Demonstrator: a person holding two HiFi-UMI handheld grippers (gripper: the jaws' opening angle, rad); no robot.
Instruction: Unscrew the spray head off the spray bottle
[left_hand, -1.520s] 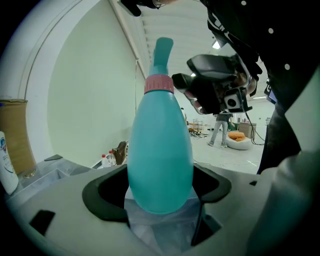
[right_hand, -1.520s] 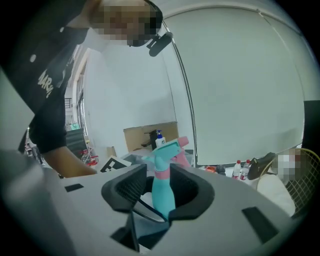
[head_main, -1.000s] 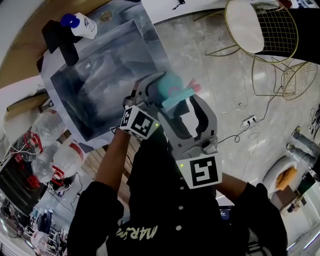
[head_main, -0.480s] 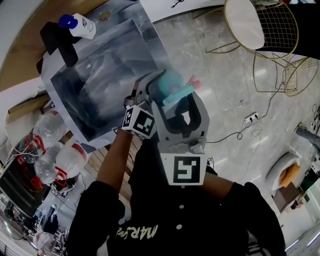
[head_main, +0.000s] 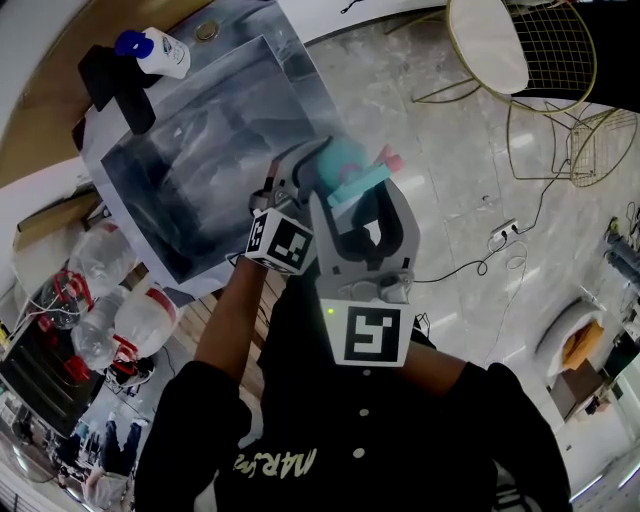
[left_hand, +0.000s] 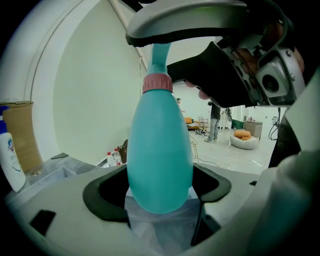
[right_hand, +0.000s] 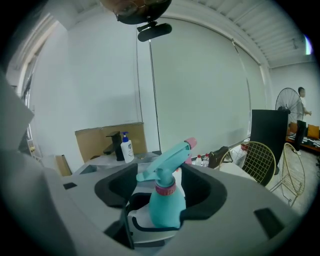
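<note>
The fingers (left_hand: 107, 192) of the left gripper (head_main: 300, 178) are closed on the lower body of the teal spray bottle (left_hand: 160, 150), their dark pads seated against its two flanks. The bottle stands upright in that grip, clear of any surface, with its pink collar (left_hand: 157, 82) and neck rising above the pads. The right gripper (head_main: 365, 205) is set just behind and above. Its fingers (right_hand: 117, 187) stand wide and have just been closing. The spray head (right_hand: 167, 160) and the collar lie between them in the right gripper view, but a gap shows on each side and the pads do not yet press on anything. The step in hand is judged to be the approach to the first grasp on the spray head, with the bottle body already steadied. The next move calls for the right fingers to narrow until they seat on the collar or the base of the head, not on the thin trigger. A roll of that wrist about the bottle's long axis would follow, while the left grip resists the turn. A slip of the smooth, tapered body in the left pads is the likely risk. Beyond the grippers, the head view shows a grey sink (head_main: 190, 190) set in the desk, with a soap bottle (head_main: 160, 50) at its far corner.
</note>
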